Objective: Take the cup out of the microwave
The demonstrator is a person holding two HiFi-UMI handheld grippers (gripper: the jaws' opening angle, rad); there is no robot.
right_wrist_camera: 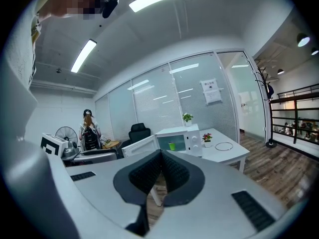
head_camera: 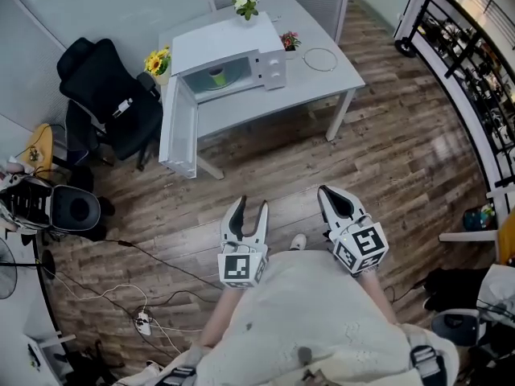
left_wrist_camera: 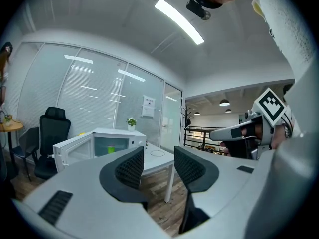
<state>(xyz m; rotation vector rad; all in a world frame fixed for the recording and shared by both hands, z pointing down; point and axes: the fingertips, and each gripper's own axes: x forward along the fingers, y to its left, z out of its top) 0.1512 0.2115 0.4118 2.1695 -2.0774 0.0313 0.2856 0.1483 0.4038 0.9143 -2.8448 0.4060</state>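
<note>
Cup (head_camera: 217, 76): green, inside the microwave (head_camera: 241, 48), on the cavity floor and toward the middle. It looks upright, but it is too small to be sure. No handle can be made out.

Microwave: sits at the left end of the white surface (head_camera: 326, 79). Its door (head_camera: 179, 131) is swung fully open on the left hinge and hangs out past the surface's edge. The cavity faces the person.

Left claw (head_camera: 250, 205): jaws a little apart, nothing between them. In its own view the left claw (left_wrist_camera: 158, 156) points at the surface's near corner, and the cup (left_wrist_camera: 110, 149) lies left of the gap.

Right claw (head_camera: 324, 191): jaws pressed together, holding nothing. In its own view the right claw (right_wrist_camera: 160, 156) has the cup (right_wrist_camera: 172, 146) just right of its centre line, so it is aimed almost at the cup.

Key relation: the cup is ahead of both claws and somewhat left, well apart from them, with bare wood floor between. Both are held roughly level, side by side, in front of the person's body. In the head view the left claw is slightly closer to the cup. The open door stands on that same left side, though.

Judgement: the reach has not begun and the cup is untouched. The approach has to go straight into the cavity mouth, to the right of the door. The right claw must spread before it can take anything, and the left probably needs to open wider for the cup. The main risk is a left arm clipping the door's edge.
</note>
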